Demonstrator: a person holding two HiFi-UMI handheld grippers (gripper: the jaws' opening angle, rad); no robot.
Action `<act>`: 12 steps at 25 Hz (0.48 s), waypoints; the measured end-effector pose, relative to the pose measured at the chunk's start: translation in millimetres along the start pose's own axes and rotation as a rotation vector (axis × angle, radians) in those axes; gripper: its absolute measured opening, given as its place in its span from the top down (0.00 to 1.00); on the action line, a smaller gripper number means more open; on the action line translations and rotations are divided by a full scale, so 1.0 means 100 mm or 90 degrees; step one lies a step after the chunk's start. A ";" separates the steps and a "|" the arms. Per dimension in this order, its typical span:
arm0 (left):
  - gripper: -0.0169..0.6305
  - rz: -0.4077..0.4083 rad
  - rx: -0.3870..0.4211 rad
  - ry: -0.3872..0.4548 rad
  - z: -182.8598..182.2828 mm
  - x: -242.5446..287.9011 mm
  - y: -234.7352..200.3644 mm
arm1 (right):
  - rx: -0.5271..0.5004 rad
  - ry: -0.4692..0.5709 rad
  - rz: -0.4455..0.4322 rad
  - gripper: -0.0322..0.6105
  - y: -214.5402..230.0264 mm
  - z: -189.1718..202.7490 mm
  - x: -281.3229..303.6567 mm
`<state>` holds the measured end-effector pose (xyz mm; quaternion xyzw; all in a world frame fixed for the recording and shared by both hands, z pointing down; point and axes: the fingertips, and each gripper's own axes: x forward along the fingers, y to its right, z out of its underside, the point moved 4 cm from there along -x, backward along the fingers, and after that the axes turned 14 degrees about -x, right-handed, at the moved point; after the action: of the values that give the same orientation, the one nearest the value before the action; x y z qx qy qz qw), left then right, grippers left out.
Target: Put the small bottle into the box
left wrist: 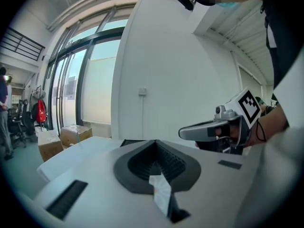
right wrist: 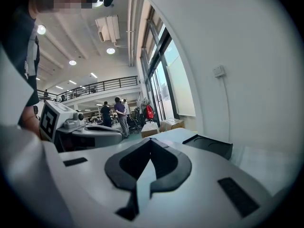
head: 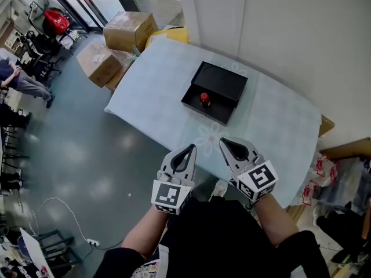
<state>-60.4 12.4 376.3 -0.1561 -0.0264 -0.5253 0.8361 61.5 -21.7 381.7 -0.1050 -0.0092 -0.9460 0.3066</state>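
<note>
Bottle [head: 204, 99] in box [head: 224, 82] — far beyond left hand-held gripper [head: 191, 149] and right hand-held gripper [head: 224, 141], both closed.

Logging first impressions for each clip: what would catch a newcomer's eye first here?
A black box lies open in the middle of the pale table, with a small red-capped bottle inside it, close to its near wall. Nearer the camera, the left gripper and right gripper are both shut and empty, side by side above the table's near edge.
</note>
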 end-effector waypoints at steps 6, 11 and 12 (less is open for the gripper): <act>0.96 0.028 -0.009 0.004 -0.08 -0.33 -0.26 | 0.003 -0.006 0.010 0.94 -0.40 -0.12 0.22; 0.96 0.052 -0.014 0.005 -0.11 -0.53 -0.54 | 0.001 -0.015 0.031 0.94 -0.75 -0.17 0.42; 0.96 0.059 -0.014 0.002 -0.10 -0.57 -0.58 | 0.000 -0.018 0.037 0.94 -0.81 -0.18 0.44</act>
<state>-138.5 35.7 368.6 -0.1653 -0.0118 -0.4867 0.8577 -24.0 17.3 377.1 -0.1186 -0.0101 -0.9352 0.3334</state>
